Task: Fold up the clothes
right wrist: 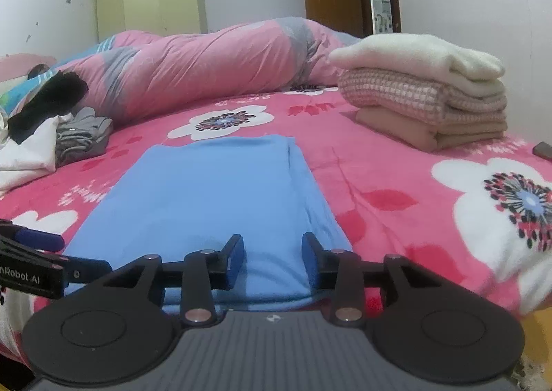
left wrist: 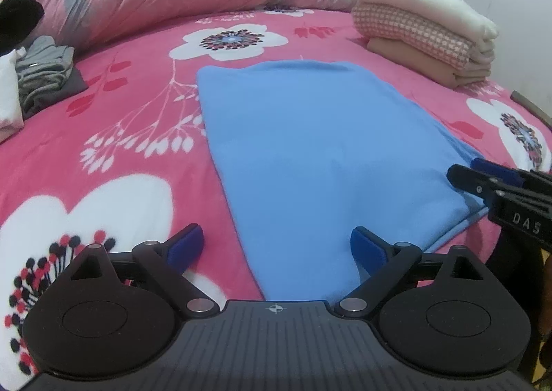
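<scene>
Two spread hand-held grippers, left hand-held gripper (left wrist: 276,246) and right hand-held gripper (right wrist: 272,256), hover empty over the blue garment (left wrist: 310,149) lying flat near the bed's (left wrist: 120,115) front edge; soft, light, floppy, it is probably best pinched at its near corners.

The blue garment's (left wrist: 310,156) near edge disappears beneath the left gripper's body. The right gripper (left wrist: 496,184) is cut off by the frame edge just beside that garment, so its jaws cannot be read there. A dark object (right wrist: 543,150) near the folded stack (right wrist: 424,91) is cropped, unidentifiable.
</scene>
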Demonstrator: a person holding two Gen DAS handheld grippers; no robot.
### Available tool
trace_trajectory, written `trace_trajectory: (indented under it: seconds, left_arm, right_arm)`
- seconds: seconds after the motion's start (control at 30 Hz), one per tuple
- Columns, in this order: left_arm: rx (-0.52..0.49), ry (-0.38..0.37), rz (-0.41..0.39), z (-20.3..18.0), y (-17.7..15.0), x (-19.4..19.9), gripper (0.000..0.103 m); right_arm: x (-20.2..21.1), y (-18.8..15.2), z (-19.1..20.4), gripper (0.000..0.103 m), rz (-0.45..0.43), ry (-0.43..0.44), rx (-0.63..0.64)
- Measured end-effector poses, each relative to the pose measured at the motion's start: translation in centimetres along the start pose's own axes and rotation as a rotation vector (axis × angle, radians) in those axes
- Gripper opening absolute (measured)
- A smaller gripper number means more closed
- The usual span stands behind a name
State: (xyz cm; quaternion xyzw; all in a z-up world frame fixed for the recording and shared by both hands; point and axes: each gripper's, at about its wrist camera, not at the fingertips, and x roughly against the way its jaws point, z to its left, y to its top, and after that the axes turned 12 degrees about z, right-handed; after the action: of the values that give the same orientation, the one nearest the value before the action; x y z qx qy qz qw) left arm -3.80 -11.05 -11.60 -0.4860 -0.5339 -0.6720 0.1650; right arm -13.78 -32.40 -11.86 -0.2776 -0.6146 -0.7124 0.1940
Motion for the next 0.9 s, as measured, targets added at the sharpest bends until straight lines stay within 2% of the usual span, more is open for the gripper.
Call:
trace_trajectory:
  seconds: [0.33,0.63,0.9]
  left_arm:
    - [0.012,0.001,-0.008,0.0,-0.5,0.1,0.094]
    - [0.022,0.004,-0.022,0.0,-0.9,0.1,0.095]
    - [0.024,0.005,-0.023,-0.1,-1.1,0.2,0.096]
  right_arm:
    - [0.5,-2.0,0.4,0.040,-0.074,-0.014,0.024]
    - [0.5,-2.2,-0.1,0.043,-0.087,0.029,0.004]
    - [0.8,-2.4,0.1,0.046,-0.090,0.031,0.012]
